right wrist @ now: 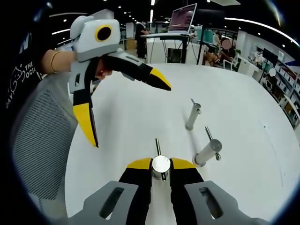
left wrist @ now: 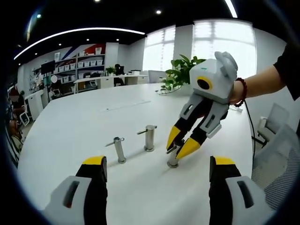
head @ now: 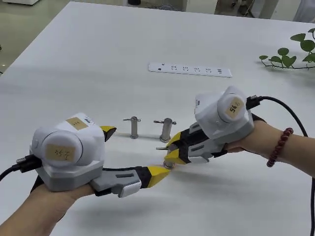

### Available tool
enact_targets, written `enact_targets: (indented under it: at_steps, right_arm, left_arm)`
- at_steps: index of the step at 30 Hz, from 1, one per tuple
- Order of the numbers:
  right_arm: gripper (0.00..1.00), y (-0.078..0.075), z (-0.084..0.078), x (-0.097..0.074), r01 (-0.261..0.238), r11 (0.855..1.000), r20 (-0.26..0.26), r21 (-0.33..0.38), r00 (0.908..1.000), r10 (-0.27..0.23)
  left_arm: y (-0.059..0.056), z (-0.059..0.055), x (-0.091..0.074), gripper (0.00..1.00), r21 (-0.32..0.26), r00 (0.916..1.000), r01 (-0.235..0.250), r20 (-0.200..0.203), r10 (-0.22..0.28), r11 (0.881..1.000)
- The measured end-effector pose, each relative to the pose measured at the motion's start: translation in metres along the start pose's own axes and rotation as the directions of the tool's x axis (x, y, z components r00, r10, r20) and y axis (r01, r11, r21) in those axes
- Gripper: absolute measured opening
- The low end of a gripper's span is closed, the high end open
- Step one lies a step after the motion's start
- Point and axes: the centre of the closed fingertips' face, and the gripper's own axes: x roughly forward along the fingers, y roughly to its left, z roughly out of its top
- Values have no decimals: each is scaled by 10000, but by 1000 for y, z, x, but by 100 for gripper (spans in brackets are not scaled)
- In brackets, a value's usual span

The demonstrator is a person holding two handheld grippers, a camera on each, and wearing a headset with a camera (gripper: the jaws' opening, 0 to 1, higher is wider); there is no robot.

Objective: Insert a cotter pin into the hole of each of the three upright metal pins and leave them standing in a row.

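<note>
**Right claw**: closed about the head of the nearest metal pin, which stands upright on the desk directly between the claw's yellow tips. A cotter pin projects from the far side of this pin, pointing away from the claw. The tips cover the contact, so it is not clear whether the pads bear on the pin's head or on the cotter pin's near end.

**Beyond the right claw, to its right:** the second metal pin and, farther off, the third metal pin. Each is upright and carries a thin pin crosswise near its top.

**Left claw**: spread wide and holding nothing. The nearest metal pin is just ahead of it, within the line of its jaws. The other two are ahead and to its left.

**Handling (judged):** the metal pins look rigid, smooth and round. They seem heavy for their size but tall on a narrow base, so a sideways push at the top would likely tip them. A grip low on the shank or squarely across the head would suit. The cotter pin looks like thin, light, springy wire that could twist or slip between the pads. It is best taken by its head end, held in line with the hole.
</note>
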Motion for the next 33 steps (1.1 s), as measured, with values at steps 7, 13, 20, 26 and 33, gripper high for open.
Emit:
enact_targets:
  at_steps: [7,13,20,26,33]
  right_arm:
    - [8,-3,-3,-3,20,9999,-122,-105,9999,-21]
    - [8,-10,-8,-11,113,9998,-221,-179,9997,-116]
    - [8,-20,-15,-17,303,9994,-410,-177,9987,-310]
    - [8,-27,-20,-24,479,9988,-533,-132,9974,-485]
    - [8,-41,-28,-32,756,9971,-624,-43,9952,-757]
  left_arm:
    - [6,-2,-4,94,-84,9998,-173,-86,172,9998]
    - [7,-4,-7,98,0,9996,-232,-180,232,9997]
    - [10,-2,-7,99,-36,9995,-329,-31,329,9995]
    - [10,-2,-7,99,49,9994,-337,-47,337,9994]
    - [11,-5,-7,99,56,9994,-341,-100,342,9994]
